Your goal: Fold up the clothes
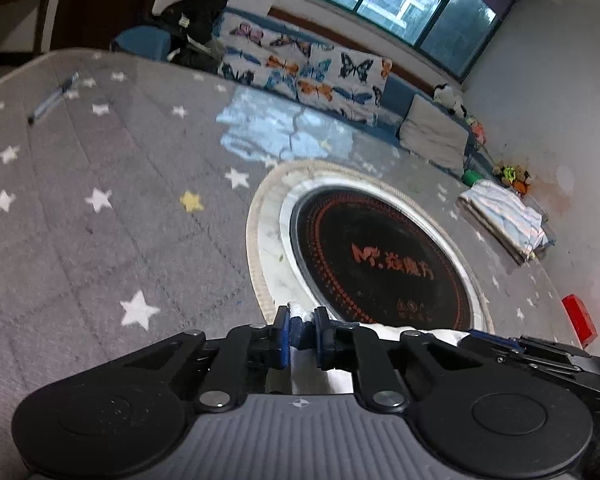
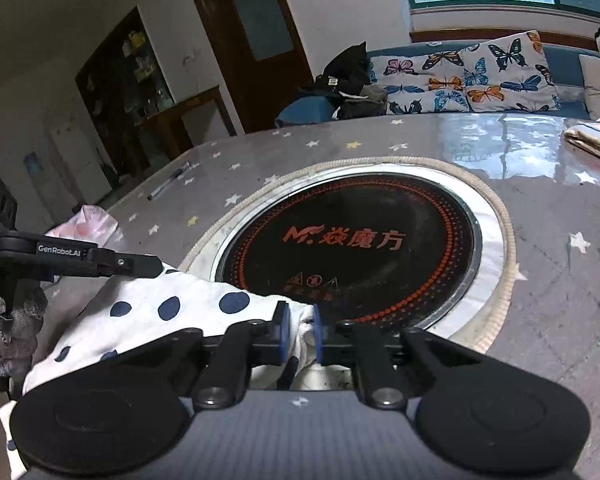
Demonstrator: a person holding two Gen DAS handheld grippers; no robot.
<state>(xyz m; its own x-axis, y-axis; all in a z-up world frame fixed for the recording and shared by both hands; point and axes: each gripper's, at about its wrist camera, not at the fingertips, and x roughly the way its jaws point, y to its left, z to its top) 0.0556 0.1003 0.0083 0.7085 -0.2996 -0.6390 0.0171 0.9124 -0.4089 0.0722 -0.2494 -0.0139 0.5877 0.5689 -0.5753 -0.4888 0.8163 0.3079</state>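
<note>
A white garment with navy polka dots (image 2: 168, 308) hangs between both grippers at the near edge of the table. My right gripper (image 2: 300, 330) is shut on one bunched edge of it. My left gripper (image 1: 302, 332) is shut on another edge; only a white and blue strip of the garment (image 1: 304, 368) shows between its pads. The left gripper also shows at the left of the right wrist view (image 2: 140, 264), touching the cloth. The right gripper's fingers (image 1: 500, 344) show at the right of the left wrist view.
The table (image 1: 80, 240) has a grey star-print cover and a round black induction hob (image 1: 380, 260) set in its middle. Folded clothes lie at the far right (image 1: 508, 216). A pen (image 1: 54, 98) lies far left, a red object (image 1: 578, 318) at right. A sofa with butterfly cushions (image 2: 480, 76) stands behind.
</note>
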